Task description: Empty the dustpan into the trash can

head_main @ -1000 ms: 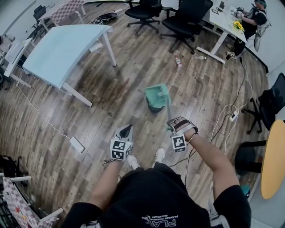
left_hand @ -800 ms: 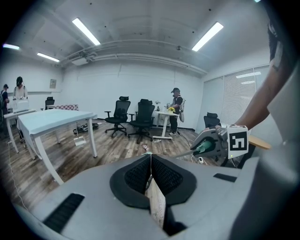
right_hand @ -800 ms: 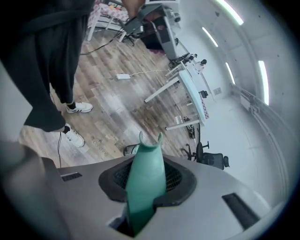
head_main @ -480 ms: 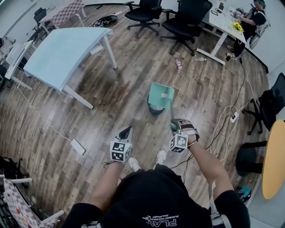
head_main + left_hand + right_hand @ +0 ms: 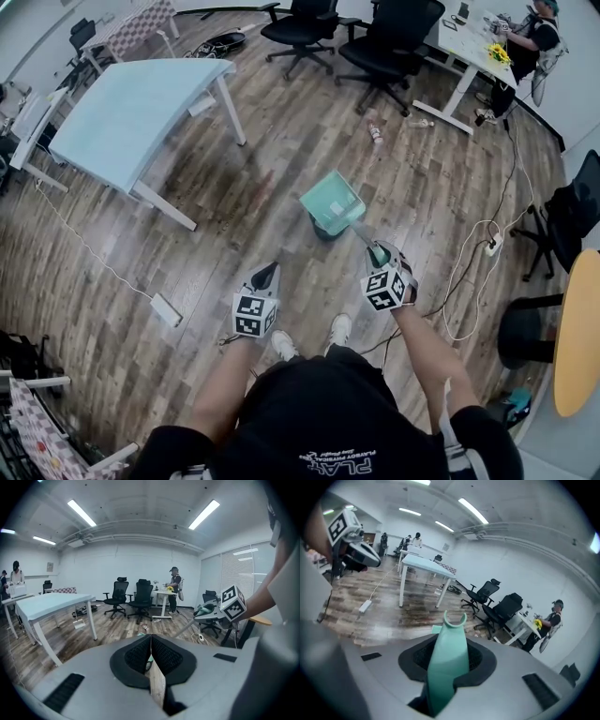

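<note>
Jaws of the right gripper [image 5: 379, 257] are closed part-way on the long handle [image 5: 449, 658] of the mint-green dustpan [image 5: 334, 202], and the handle is seen filling the gap between the pads. The dustpan is held out beyond the person's feet, its tray tilted directly over the dark trash can [image 5: 324, 229], most of which is covered by it. The left gripper [image 5: 265, 276] is held nearer and to the left, its jaws pressed together with nothing between them. Black-and-white square markers are carried on each gripper's cube. White print on the black shirt [image 5: 328, 412] is seen upside down; only large letters resembling "PLA" can be made out, the smaller line being too small to read. A pale blue table [image 5: 131, 108] is seen far left, and a white power strip [image 5: 163, 306] lies on the wooden floor [image 5: 281, 141].
</note>
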A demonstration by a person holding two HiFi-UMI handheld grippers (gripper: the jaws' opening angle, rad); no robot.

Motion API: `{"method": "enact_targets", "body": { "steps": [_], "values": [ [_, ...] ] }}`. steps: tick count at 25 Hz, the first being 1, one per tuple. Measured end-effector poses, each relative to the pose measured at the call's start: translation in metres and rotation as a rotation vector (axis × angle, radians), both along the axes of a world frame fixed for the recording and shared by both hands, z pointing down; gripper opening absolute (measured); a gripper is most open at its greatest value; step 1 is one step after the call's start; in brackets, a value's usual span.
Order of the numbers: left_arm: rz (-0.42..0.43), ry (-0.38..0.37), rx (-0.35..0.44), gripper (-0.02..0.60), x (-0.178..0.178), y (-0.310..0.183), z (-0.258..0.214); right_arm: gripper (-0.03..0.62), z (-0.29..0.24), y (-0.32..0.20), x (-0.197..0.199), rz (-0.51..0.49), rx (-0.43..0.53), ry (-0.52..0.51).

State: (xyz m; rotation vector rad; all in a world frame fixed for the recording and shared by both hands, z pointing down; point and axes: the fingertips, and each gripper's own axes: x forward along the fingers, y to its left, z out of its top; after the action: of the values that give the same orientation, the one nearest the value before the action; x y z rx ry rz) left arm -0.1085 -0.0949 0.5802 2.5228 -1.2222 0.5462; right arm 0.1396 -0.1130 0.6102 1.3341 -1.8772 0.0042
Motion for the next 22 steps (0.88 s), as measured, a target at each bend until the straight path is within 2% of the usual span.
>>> {"method": "enact_targets", "body": {
  "steps": [5, 11, 16, 22],
  "values": [
    [0.011, -0.001, -0.003, 0.023, 0.002, 0.003, 0.002, 0.103, -0.007, 0.006, 0.003, 0.151, 0.000, -0.166],
    [0.015, 0.003, -0.011, 0.023, 0.006, 0.003, 0.005, 0.101, -0.018, 0.016, 0.012, 0.291, 0.019, -0.304],
    [0.016, 0.008, -0.013, 0.023, 0.009, 0.004, 0.003, 0.100, -0.030, 0.027, 0.023, 0.373, 0.067, -0.362],
    [0.036, 0.012, -0.010, 0.023, 0.017, 0.002, 0.002, 0.100, -0.038, 0.034, 0.041, 0.454, 0.120, -0.378]
  ]
}}
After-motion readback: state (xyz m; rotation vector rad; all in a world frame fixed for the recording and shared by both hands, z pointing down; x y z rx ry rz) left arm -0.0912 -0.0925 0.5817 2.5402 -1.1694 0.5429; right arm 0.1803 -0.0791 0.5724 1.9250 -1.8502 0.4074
